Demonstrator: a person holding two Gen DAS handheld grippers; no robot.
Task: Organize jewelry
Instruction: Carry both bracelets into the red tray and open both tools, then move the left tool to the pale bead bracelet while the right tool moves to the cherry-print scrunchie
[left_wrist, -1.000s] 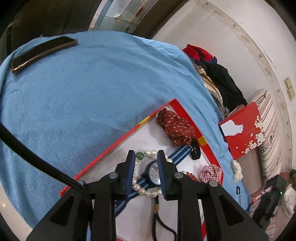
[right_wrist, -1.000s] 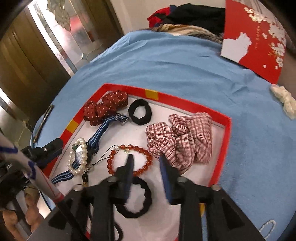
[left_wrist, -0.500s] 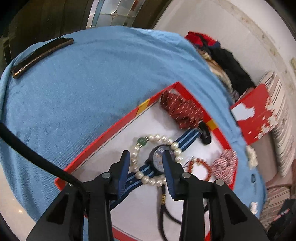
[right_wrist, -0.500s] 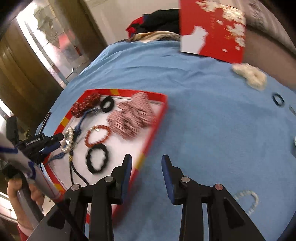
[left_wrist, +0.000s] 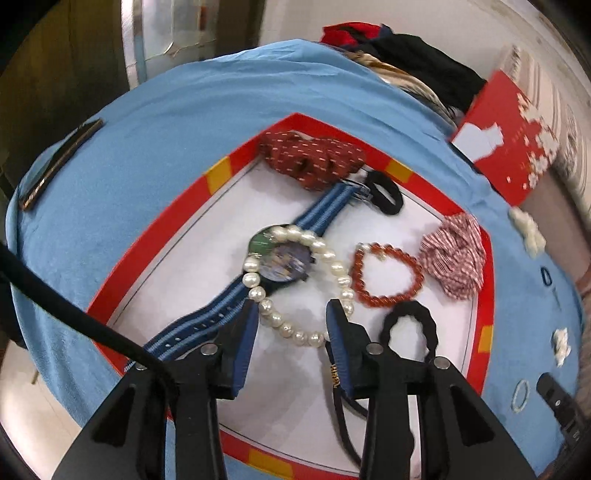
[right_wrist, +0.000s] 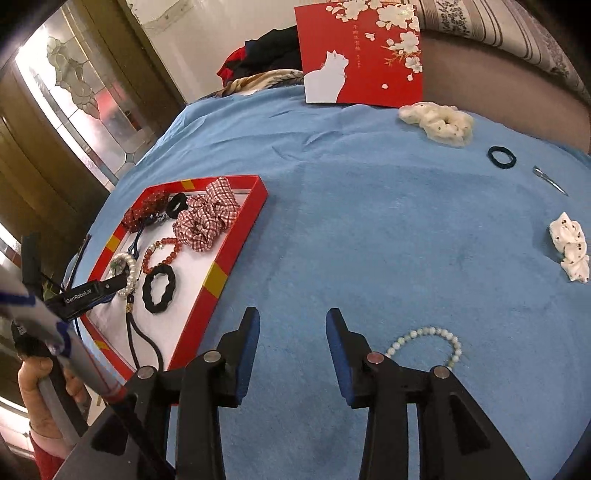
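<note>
Over the red-rimmed tray (left_wrist: 162, 236) my left gripper (left_wrist: 291, 325) hangs with its jaws spread wide and nothing between them. Just past its fingertips lies a pearl bracelet (left_wrist: 334, 264), draped over the face of a watch (left_wrist: 286, 260) on a blue striped strap. Beside those I see a red bead bracelet (left_wrist: 386, 275), a wavy black hair tie (left_wrist: 410, 325), a red-and-white checked scrunchie (left_wrist: 456, 254), a dark red dotted scrunchie (left_wrist: 314, 157) and a smaller black hair tie (left_wrist: 384, 194), all inside the tray.

My right gripper (right_wrist: 291, 336) is also wide open and holds nothing; it sits above the bare blue cloth (right_wrist: 369, 221), just to the right of the tray. A pale bead bracelet (right_wrist: 424, 343) lies on the cloth close to its right finger, not touching it as far as I can tell. Farther off on the cloth are a cream scrunchie (right_wrist: 437, 123), a thin black hair tie (right_wrist: 501, 157), a metal hair clip (right_wrist: 550, 180) and a white dotted scrunchie (right_wrist: 570, 245). A red card with a white cat (right_wrist: 362, 55) stands at the far edge
</note>
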